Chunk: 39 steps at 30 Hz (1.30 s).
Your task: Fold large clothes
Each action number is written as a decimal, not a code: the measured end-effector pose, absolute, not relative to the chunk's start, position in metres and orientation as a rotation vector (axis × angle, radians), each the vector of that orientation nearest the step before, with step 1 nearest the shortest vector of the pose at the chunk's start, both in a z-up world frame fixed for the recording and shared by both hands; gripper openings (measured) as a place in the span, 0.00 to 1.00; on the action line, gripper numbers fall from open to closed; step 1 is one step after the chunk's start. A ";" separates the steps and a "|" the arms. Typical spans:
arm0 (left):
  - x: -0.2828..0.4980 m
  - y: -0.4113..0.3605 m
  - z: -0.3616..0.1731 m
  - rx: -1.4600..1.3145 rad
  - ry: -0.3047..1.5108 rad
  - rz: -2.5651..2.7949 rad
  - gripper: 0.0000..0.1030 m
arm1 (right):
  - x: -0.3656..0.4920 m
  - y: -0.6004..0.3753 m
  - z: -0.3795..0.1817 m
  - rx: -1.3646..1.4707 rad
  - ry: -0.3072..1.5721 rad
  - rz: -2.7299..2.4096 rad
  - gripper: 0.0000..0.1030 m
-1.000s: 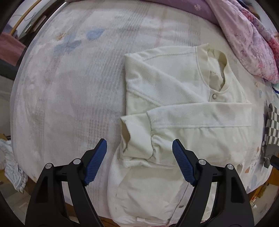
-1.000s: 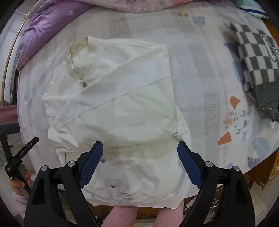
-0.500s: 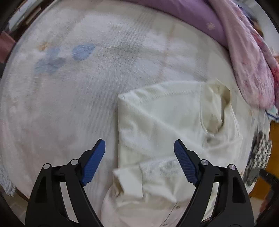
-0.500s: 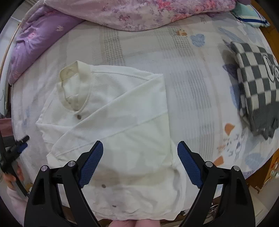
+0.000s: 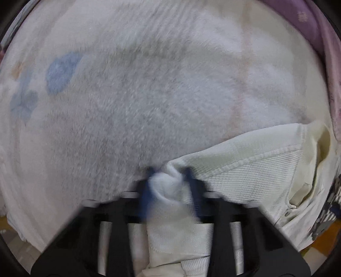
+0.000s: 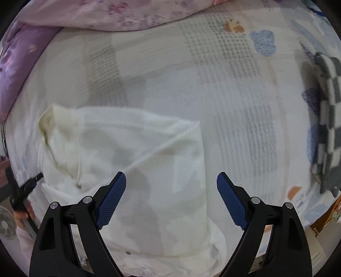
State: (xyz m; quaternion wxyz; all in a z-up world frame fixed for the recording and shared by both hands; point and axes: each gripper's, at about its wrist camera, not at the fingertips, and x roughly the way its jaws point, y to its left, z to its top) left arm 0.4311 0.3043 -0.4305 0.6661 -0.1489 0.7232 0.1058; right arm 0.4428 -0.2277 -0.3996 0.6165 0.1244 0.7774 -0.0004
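No container shows in either view. The left gripper (image 5: 170, 181) has its blue pads pinched together on a bunched corner of the cream jacket (image 5: 255, 170), low in the left wrist view; the rest of the jacket trails off to the right. In the right wrist view the jacket (image 6: 132, 162) lies folded on the bedspread (image 6: 223, 95), collar at the left, with the right gripper (image 6: 171, 198) above it, jaws spread wide and holding nothing. A pink floral quilt (image 6: 119, 12) runs along the far edge, and a checkered garment (image 6: 328, 119) sits at the right. Both views are motion-blurred, and the jacket's hem is cut off below.
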 end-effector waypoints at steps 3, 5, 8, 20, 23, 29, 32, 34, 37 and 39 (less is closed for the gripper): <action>0.430 0.304 -0.416 -0.332 1.602 0.244 0.12 | 0.461 -0.234 -0.428 0.317 1.838 -0.010 0.81; 0.427 0.305 -0.405 -0.334 1.579 0.239 0.12 | 0.471 -0.236 -0.448 0.332 1.854 -0.014 0.81; 0.422 0.304 -0.388 -0.334 1.551 0.234 0.12 | 0.480 -0.236 -0.478 0.382 1.885 0.024 0.81; 0.403 0.289 -0.346 -0.274 1.480 0.307 0.12 | 0.460 -0.216 -0.424 0.221 1.699 0.061 0.15; 0.398 0.285 -0.332 -0.279 1.458 0.298 0.11 | 0.453 -0.217 -0.400 0.234 1.656 0.050 0.15; 0.373 0.277 -0.297 -0.257 1.406 0.275 0.11 | 0.433 -0.224 -0.353 0.229 1.580 0.049 0.15; 0.357 0.272 -0.285 -0.250 1.384 0.264 0.11 | 0.422 -0.229 -0.330 0.232 1.540 0.052 0.15; 0.349 0.270 -0.276 -0.231 1.370 0.248 0.11 | 0.409 -0.220 -0.318 0.227 1.507 0.054 0.15; 0.330 0.262 -0.257 -0.191 1.344 0.214 0.11 | 0.388 -0.222 -0.297 0.243 1.457 0.074 0.15; 0.315 0.258 -0.246 -0.169 1.334 0.199 0.11 | 0.371 -0.221 -0.286 0.239 1.425 0.084 0.15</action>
